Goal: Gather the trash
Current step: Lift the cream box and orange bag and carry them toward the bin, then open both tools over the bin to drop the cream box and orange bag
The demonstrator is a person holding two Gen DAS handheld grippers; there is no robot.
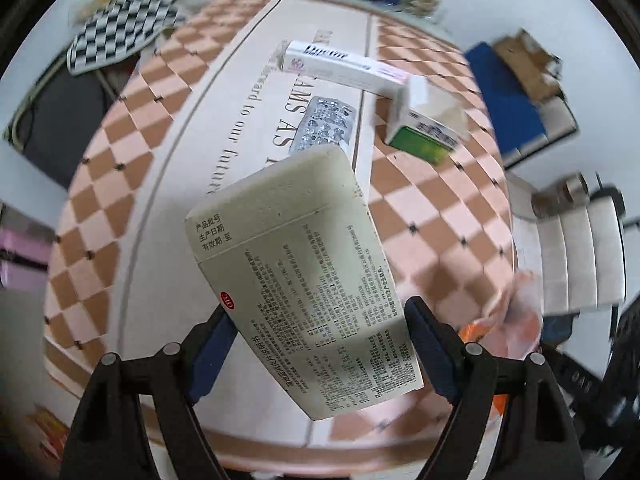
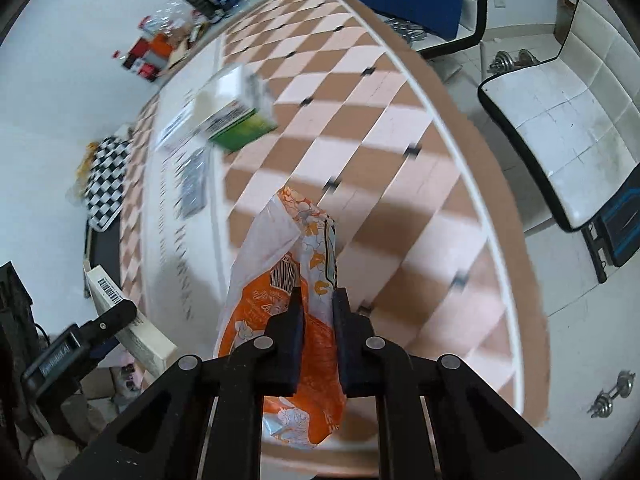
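My left gripper [image 1: 320, 320] is shut on a flat cream medicine box [image 1: 300, 276] with printed text, held above the checkered table [image 1: 420, 216]. The box fills the wide span between the pads. My right gripper [image 2: 318, 300] is shut on an orange and white snack wrapper [image 2: 280, 264], lifted over the table's near end. On the table lie a long white box [image 1: 344, 66], a silver blister pack [image 1: 326, 122] and a white and green carton [image 1: 424, 128]. In the right wrist view the left gripper [image 2: 108, 320] shows at lower left with the cream box [image 2: 128, 320].
A black-and-white checkered cloth [image 1: 120, 28] lies at the table's far left end. Bottles and packets [image 2: 168, 48] crowd the far end. A white padded chair [image 2: 560, 132] stands beside the table, with dumbbells [image 2: 612, 396] on the floor. A blue panel [image 1: 504, 100] leans nearby.
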